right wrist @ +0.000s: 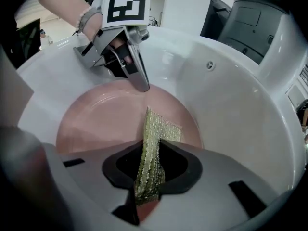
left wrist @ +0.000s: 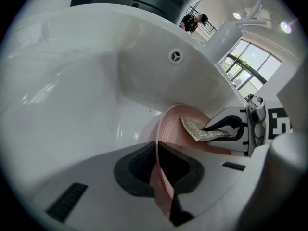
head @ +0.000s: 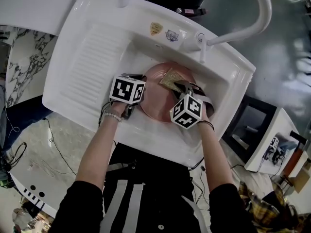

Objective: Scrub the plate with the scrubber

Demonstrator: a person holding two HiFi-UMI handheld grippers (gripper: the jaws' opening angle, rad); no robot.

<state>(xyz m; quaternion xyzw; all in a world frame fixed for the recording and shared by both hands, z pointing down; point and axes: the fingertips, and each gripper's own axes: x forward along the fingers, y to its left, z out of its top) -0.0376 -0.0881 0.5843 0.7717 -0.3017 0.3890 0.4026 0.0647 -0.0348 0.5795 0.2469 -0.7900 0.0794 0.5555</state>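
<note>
A pink plate (head: 156,97) lies in the white sink basin (head: 228,81). My left gripper (head: 138,92) is shut on the plate's left rim (left wrist: 160,172), which runs edge-on between the jaws. My right gripper (head: 183,87) is shut on a greenish-gold mesh scrubber (head: 171,77), whose free end rests on the plate's far side. From the right gripper view, the scrubber (right wrist: 150,165) stands pinched between the jaws and reaches onto the plate (right wrist: 106,119). In the left gripper view the scrubber (left wrist: 199,130) shows on the plate (left wrist: 175,129), held by the other gripper (left wrist: 219,129).
The sink has a ribbed draining board (head: 92,57) on the left and a curved white tap (head: 252,18) at the back right. An overflow hole (left wrist: 176,57) marks the basin wall. A person's arms (head: 97,154) reach in from the front.
</note>
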